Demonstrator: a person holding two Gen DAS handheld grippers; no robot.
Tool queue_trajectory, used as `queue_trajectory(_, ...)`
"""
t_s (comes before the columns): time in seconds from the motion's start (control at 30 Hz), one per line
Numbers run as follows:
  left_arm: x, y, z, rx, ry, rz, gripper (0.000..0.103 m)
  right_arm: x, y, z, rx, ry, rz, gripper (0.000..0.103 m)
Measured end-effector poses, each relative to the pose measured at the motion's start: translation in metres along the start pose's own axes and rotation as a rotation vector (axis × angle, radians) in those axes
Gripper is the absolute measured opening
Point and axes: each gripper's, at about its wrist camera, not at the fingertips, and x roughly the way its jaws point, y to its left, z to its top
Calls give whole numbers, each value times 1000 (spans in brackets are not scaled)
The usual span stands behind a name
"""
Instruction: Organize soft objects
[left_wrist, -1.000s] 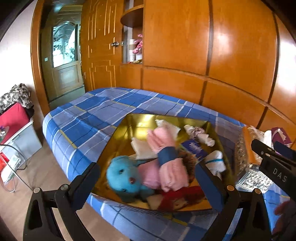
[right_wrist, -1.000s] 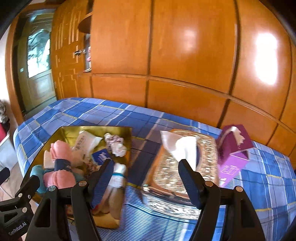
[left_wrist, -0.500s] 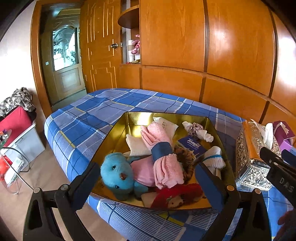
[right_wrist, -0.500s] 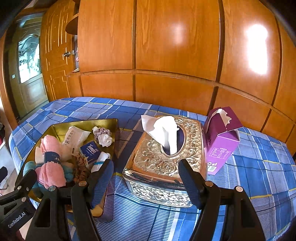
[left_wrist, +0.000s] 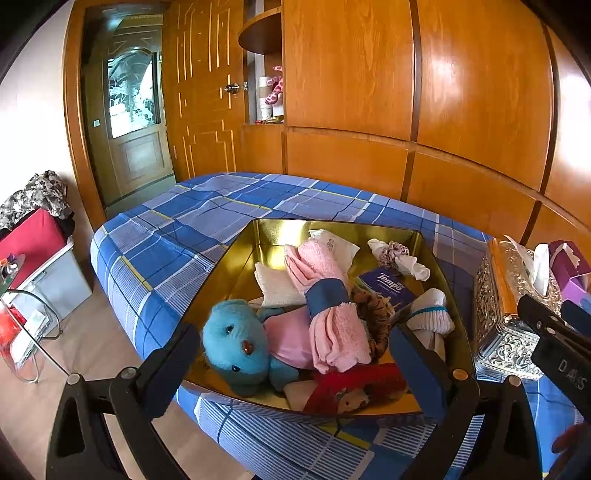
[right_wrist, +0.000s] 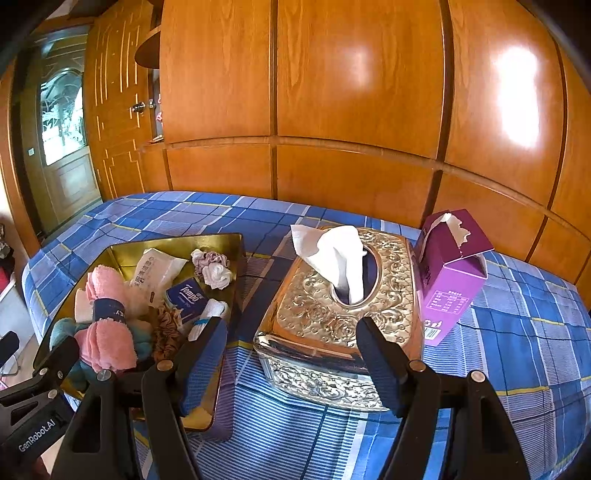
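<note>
So from where I'm sitting, my left gripper (left_wrist: 291, 360) has its jaws spread wide with nothing between them, hanging just over the near edge of the gold tray (left_wrist: 236, 254) on the blue plaid bed (left_wrist: 192, 225). Right gripper (right_wrist: 291, 354) is the same deal, jaws apart and empty, hovering in front of the ornate gold tissue box (right_wrist: 332, 314). All the soft stuff is piled in that tray: closest is a red plush thing (left_wrist: 354, 384), then a blue teddy bear (left_wrist: 236, 343) lying on its side, with a rolled pink towel (left_wrist: 328, 299) in a dark band across its middle. Further in there's a white sock (left_wrist: 428, 314), a Tempo tissue pack (left_wrist: 388, 288), a folded white cloth (left_wrist: 277, 284) and a scrunchie (left_wrist: 395, 254) near the back wall. A purple carton (right_wrist: 450, 273) stands just right of the tissue box. Behind everything is wood panelling (right_wrist: 351, 110).
</note>
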Motion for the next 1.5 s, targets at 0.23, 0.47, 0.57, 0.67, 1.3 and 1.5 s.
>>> queue_trajectory(0.23, 0, 0, 0, -3, -1, -1, 103, -1, 1, 0, 1, -5, 8, 74)
queue_trajectory(0.47, -1, 0, 1, -1, -1, 2, 103, 1, 2, -1, 1, 4, 14, 74)
queue_trajectory(0.57, -1, 1, 2, 0, 1, 2, 103, 1, 2, -2, 3, 4, 16, 74)
queue_trajectory(0.67, -1, 1, 1, 4, 1, 3, 103, 2, 2, -2, 4, 7, 18, 74)
queue_trajectory(1.3, -1, 0, 0, 14, 6, 2, 103, 2, 2, -3, 5, 10, 18, 74)
queue_trajectory(1.5, 0, 0, 0, 14, 7, 2, 103, 2, 1, -4, 6, 10, 19, 74)
